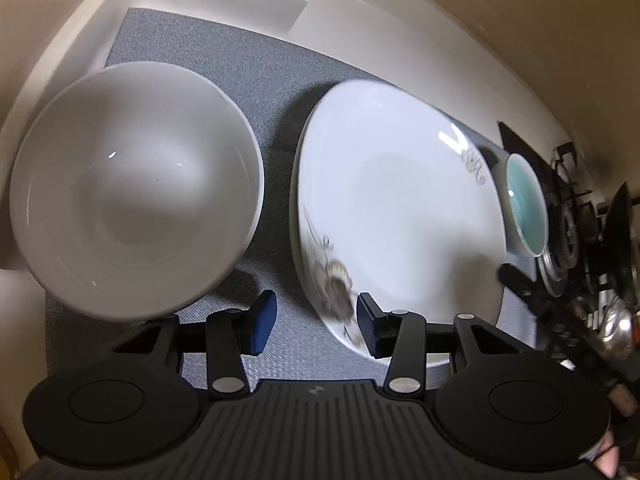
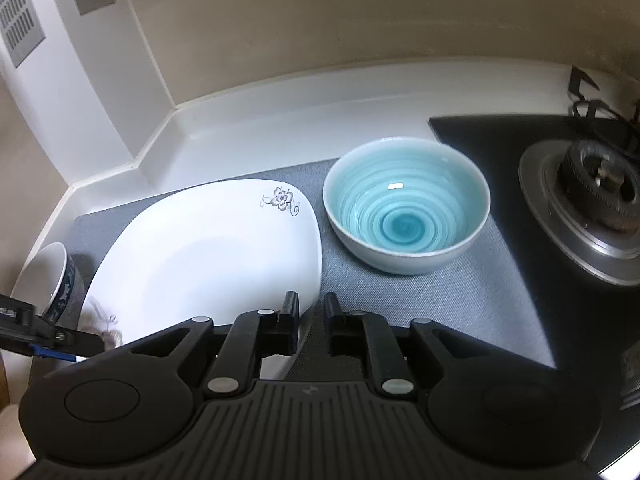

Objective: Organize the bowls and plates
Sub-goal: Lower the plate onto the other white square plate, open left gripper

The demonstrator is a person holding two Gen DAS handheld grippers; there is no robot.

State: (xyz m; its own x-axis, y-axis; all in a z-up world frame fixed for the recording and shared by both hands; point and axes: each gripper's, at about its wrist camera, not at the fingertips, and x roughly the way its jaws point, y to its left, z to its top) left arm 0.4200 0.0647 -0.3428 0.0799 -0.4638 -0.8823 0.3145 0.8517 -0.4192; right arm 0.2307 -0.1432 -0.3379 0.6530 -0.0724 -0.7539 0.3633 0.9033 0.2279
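Both tools gape empty: left tool straddles the plate's near rim; right tool sits at its right corner.

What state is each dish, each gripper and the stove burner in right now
White round ceramic bowl: upright, empty, on the grey mat.
White squarish plate with flower print: lying flat, empty, between the two bowls.
Turquoise ringed ceramic bowl: upright, empty, apart from the plate.
Left gripper: open, at the plate's near edge.
Right gripper: open a little, holding nothing.
Gas stove burner: no flame visible, no pot on it.
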